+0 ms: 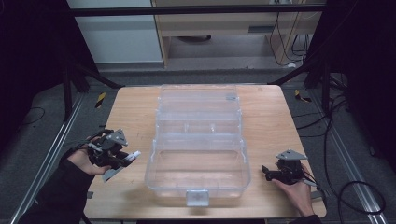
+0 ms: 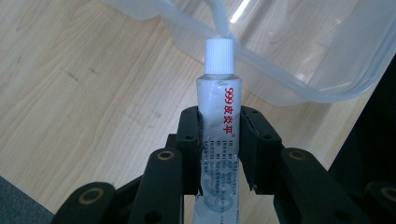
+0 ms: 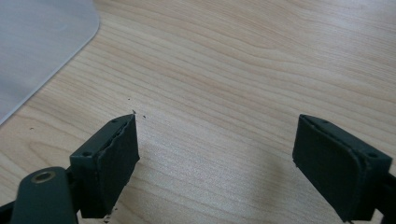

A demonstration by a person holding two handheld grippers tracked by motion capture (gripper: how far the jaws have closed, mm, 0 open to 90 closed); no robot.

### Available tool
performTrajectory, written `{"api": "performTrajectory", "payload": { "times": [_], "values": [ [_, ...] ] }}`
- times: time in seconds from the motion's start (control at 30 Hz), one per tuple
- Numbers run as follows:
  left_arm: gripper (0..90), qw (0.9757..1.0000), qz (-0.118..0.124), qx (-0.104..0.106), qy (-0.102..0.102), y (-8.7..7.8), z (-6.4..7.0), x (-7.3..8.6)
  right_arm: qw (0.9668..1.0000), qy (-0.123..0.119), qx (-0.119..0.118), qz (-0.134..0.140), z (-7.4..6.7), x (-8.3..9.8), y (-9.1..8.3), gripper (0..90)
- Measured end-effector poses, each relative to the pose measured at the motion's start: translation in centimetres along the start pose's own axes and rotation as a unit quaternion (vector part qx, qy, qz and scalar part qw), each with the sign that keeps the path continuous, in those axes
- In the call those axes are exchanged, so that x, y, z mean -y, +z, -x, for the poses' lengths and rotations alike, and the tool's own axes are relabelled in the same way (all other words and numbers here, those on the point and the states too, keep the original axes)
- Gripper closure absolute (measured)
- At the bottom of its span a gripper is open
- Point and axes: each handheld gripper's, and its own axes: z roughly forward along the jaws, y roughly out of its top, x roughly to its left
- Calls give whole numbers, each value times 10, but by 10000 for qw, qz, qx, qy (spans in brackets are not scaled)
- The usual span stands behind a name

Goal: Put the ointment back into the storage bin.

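White-capped ointment tube [image 2: 218, 107] clamped between pads of left gripper [image 2: 219, 140], cap pointing toward clear plastic box [image 1: 198, 140]. Left gripper [image 1: 122, 156] held above counter [image 1: 133, 116] near its left edge, just beside box. Box open, at counter centre. Right gripper [image 3: 215, 163] spread wide with nothing between its pads, resting near right front corner.

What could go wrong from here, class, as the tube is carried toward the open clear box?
1. The left hand-held gripper pinches the soft ointment tube mid-body; squeezing might crease it or force ointment toward the white cap.
2. The cap sits close to the clear box's rim; it could catch there on the way in.
3. The right hand-held gripper stands open, off the box, so a knock may shift it.
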Motion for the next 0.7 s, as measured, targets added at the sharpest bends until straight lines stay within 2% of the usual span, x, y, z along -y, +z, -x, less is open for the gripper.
{"api": "performTrajectory", "payload": {
  "times": [0.1,0.13,0.23,0.4,0.47,0.6,0.7],
  "values": [
    [703,9998,-22,-4,188,-6,4,-13,10000,-33,9,-20,-1,0,0,141],
    [703,9998,-22,-4,188,-6,4,-13,10000,-33,9,-20,-1,0,0,141],
    [703,9991,-58,23,412,-12,8,-27,10000,-44,10,-6,0,0,0,140],
    [703,9984,-93,33,551,-14,11,-41,10000,-78,15,-32,-1,0,0,139],
    [703,9976,-124,52,683,-15,12,-49,10000,-83,8,-26,-1,0,1,139],
    [703,9970,-153,105,745,-14,14,-57,10000,-82,5,-19,-1,0,1,139],
    [703,9959,-179,129,882,-14,17,-65,9999,-100,-9,-19,-1,1,2,139]
  ]
}}
